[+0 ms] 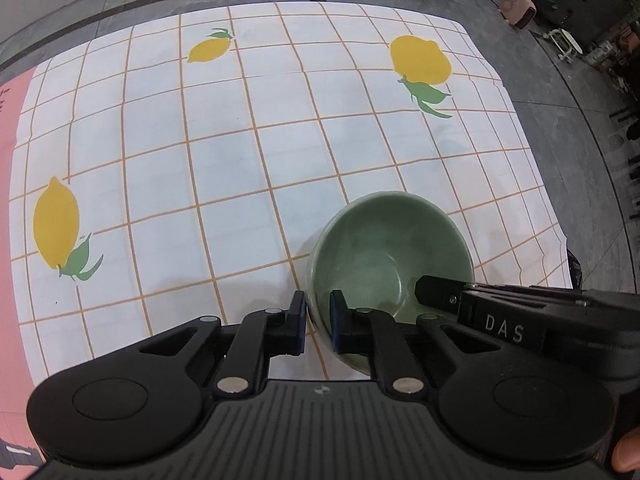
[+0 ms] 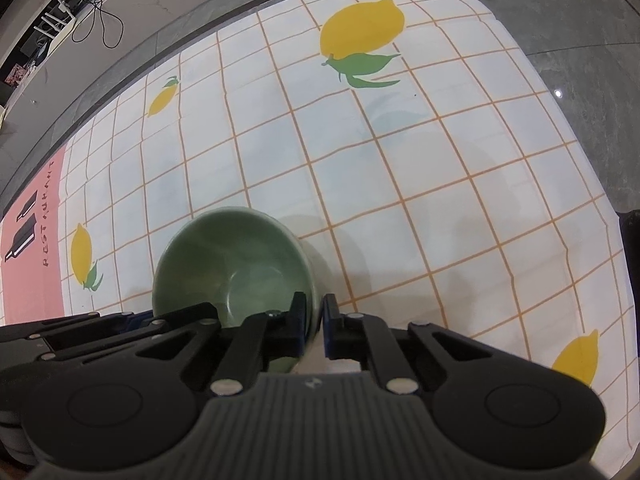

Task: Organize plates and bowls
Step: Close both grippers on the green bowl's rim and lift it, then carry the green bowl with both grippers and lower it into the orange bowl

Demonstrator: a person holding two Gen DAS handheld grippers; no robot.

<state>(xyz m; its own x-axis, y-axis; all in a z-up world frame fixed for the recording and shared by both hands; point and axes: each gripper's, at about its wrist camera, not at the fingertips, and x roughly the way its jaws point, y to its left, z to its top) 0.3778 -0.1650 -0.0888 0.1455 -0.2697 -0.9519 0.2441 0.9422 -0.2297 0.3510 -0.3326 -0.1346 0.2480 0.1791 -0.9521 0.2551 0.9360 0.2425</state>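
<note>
Black ribbed housings and jointed linkages fill the bottom of both wrist views, and just ahead of them each pair of blue-padded fingers is pinched on the wall of one green bowl (image 1: 384,256). Left tongs (image 1: 318,322) are closed on the rim's near-left section, one pad outside the wall and one inside; right tongs (image 2: 314,322) are closed the same way on the opposite side, with the inner finger down in the hollow and the outer finger against the outside. From the left view the right tongs reach in from the right edge, their tip over the bowl's interior. So the bowl sits between the two tongs, gripped from two sides at once, directly in front of both and resting on or barely off the counter; I cannot tell which. It looks like glazed ceramic: smooth, slightly glossy, pale celadon, deep and round with a thick rolled rim and a small flat floor. I judge it stiff, fairly heavy for its size, slick under the pads and liable to chip or break if dropped, so the rim wall is the sensible hold, with both grips kept level. Beyond the bowl the counter (image 1: 224,168) stretches away under a smooth cloth printed with an orange grid, yellow lemons and green leaves. Past its far edge lies grey stone flooring.
</note>
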